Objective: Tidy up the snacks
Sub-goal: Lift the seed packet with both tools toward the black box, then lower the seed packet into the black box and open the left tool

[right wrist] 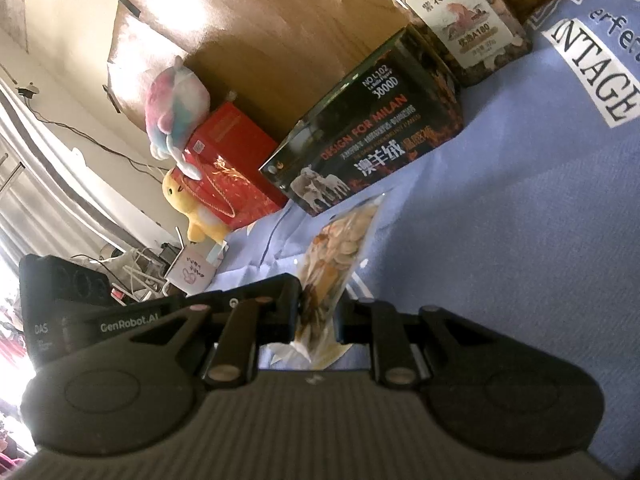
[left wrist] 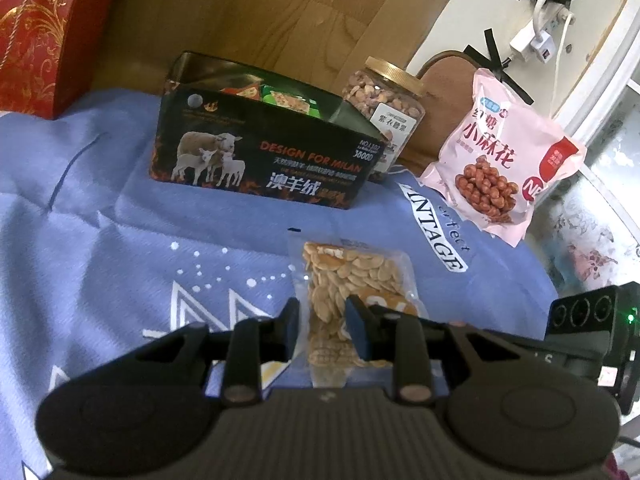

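A clear packet of melon seeds (left wrist: 352,280) lies on the blue cloth (left wrist: 120,248). My left gripper (left wrist: 326,330) is open, its fingers on either side of the packet's near end, just above it. In the right wrist view my right gripper (right wrist: 318,314) is shut on the seed packet (right wrist: 340,248), which sticks out forward between the fingers. The black open tin (left wrist: 256,148) with sheep on its side stands behind and holds several snack packs; it also shows in the right wrist view (right wrist: 368,136).
A nut jar with a gold lid (left wrist: 384,96) stands right of the tin, also in the right wrist view (right wrist: 460,20). A pink snack bag (left wrist: 500,160) leans at the far right. A red gift box (left wrist: 36,36) and plush toys (right wrist: 180,104) stand at the left.
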